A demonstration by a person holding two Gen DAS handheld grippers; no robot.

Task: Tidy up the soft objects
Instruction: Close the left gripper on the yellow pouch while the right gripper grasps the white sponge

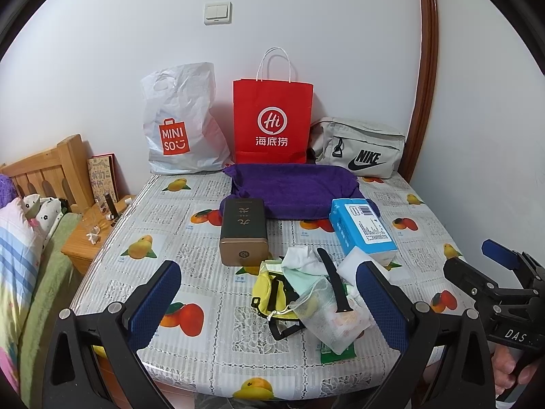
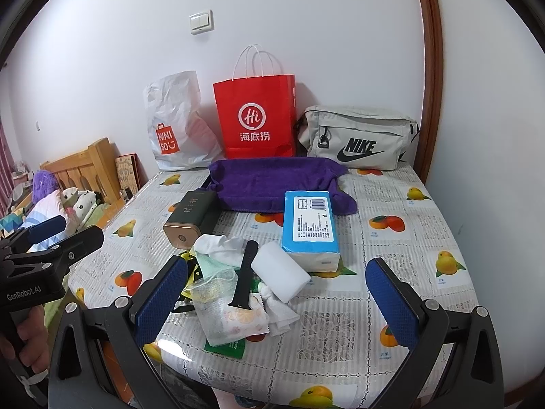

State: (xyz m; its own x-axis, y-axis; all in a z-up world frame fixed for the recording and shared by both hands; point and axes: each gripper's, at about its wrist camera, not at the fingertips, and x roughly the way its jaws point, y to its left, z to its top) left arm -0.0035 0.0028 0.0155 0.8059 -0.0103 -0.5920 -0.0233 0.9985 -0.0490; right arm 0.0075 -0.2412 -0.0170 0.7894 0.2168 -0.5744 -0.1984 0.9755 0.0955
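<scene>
Loosely heaped soft objects (image 1: pixel 313 293), mesh pouch (image 2: pixel 228 310), white sponge (image 2: pixel 281 271)

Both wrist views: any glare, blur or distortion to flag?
Left wrist: strong fisheye bending of the door frame, black vignette corners, sharp focus. Right wrist: the same bending, plus a glare patch on the glossy tablecloth at the near edge.

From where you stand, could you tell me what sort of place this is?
Most likely a home bedroom: a wooden headboard with a pillow beside a nightstand, and a table with a fruit-print tablecloth holding shopping bags.
</scene>
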